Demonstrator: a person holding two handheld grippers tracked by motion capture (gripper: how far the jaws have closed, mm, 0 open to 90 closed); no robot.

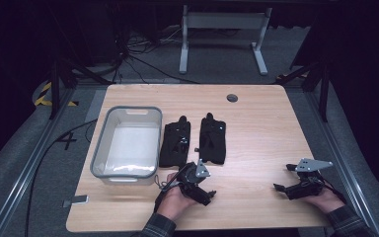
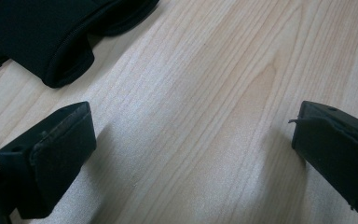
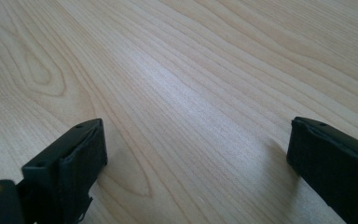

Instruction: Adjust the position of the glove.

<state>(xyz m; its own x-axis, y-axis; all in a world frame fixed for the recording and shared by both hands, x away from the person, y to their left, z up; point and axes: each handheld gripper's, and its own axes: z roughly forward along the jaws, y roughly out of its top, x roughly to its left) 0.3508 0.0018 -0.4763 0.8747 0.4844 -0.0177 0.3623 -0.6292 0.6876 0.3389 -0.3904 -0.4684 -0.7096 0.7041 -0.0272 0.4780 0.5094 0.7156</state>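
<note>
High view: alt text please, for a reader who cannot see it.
Two black gloves lie side by side on a wooden table, right of an empty grey tub. Each hand holds an open hand-held gripper, left near the gloves, right apart.

left gripper (image 1: pixel 203 183) and right gripper (image 1: pixel 285 177): black bodies, grey three-cornered top plates, blocky black jaws with screw holes, black cables; plaid sleeves (image 1: pixel 157 228) at both wrists.

High view looks forward and down from above the person's side, taking in the whole table (image 1: pixel 256 123). Each gripper view sits low and close, facing along its own jaws over wood grain (the left one also catches a black glove (image 2: pixel 51 32)).
</note>
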